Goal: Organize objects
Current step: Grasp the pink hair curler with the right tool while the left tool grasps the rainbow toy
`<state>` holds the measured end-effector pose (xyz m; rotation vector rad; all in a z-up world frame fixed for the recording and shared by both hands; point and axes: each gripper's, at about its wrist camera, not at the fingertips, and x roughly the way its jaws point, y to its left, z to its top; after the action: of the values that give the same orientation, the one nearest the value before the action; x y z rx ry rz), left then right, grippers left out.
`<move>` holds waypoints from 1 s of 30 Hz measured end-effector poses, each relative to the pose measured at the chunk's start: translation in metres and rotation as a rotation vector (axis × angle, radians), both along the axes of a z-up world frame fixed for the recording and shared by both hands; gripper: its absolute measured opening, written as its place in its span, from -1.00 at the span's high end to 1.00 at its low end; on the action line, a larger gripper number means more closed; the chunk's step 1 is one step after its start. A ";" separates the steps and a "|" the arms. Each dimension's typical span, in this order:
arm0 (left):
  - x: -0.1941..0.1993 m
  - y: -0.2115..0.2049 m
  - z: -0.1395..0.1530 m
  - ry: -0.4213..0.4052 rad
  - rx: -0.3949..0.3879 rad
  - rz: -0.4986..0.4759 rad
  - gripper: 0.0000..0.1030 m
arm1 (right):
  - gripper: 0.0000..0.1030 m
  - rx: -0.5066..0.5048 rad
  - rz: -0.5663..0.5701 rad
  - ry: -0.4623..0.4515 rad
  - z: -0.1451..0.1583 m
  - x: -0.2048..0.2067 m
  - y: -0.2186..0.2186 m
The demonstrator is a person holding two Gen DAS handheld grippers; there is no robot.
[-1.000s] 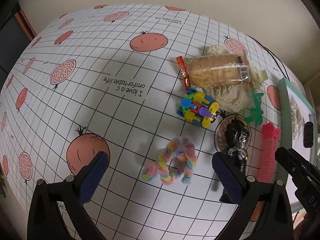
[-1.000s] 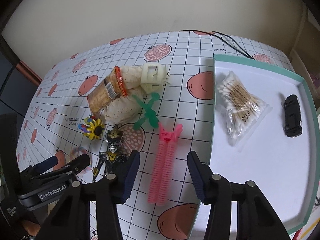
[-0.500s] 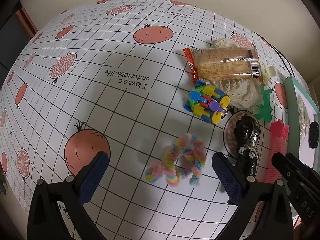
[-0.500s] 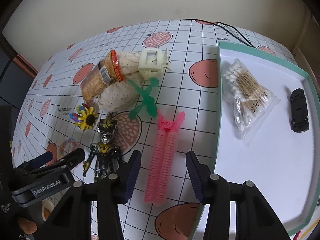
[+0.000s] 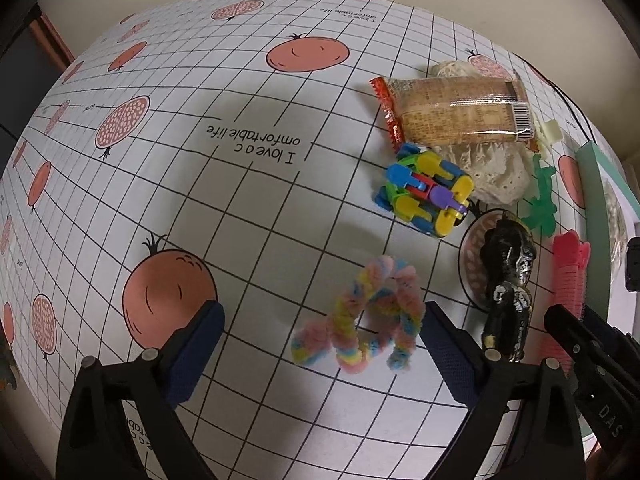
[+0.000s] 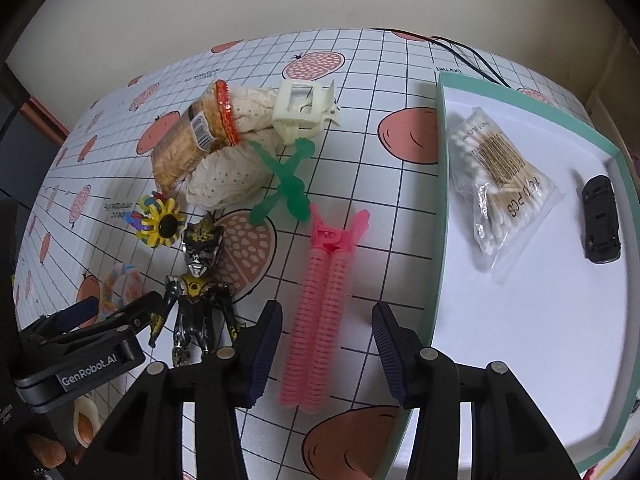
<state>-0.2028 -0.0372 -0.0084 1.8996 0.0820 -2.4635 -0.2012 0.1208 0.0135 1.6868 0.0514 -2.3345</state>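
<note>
Two grippers hang over the cloth, both spread wide and holding nothing. The right gripper (image 6: 323, 346) has the pink curler (image 6: 320, 308) lying lengthwise between its pads, its clip end pointing away, with clear gaps on both sides. To take it well, I judge the jaws should drop straight down, keep the ribbed barrel centred, and close gently, since the thin plastic looks springy and could squirt out. The tray (image 6: 439, 208) sits just to the right, already holding a swab bag (image 6: 500, 184) and a toy car (image 6: 600, 220), so the carry should be short. The left gripper (image 5: 322, 350) brackets the fuzzy twist (image 5: 372, 312), which lies toward its right pad. The figure (image 5: 508, 280) lies just beyond that pad, near enough to get nudged. Farther off sit the block toy (image 5: 424, 196) and cracker pack (image 5: 452, 112).
</note>
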 end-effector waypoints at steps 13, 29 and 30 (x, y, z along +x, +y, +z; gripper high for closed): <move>0.001 -0.001 0.001 0.002 -0.001 0.000 -0.88 | 0.03 0.073 0.042 0.024 -0.003 0.002 -0.015; 0.000 -0.008 0.009 0.041 0.000 0.009 -0.27 | 0.42 0.042 0.020 0.016 -0.001 -0.002 -0.003; 0.000 -0.009 0.010 0.043 0.000 0.011 -0.24 | 0.42 0.036 0.019 0.014 -0.001 -0.002 -0.002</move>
<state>-0.2032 -0.0463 0.0013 1.8408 0.0939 -2.4979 -0.2033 0.1189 0.0124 1.6793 0.1125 -2.3454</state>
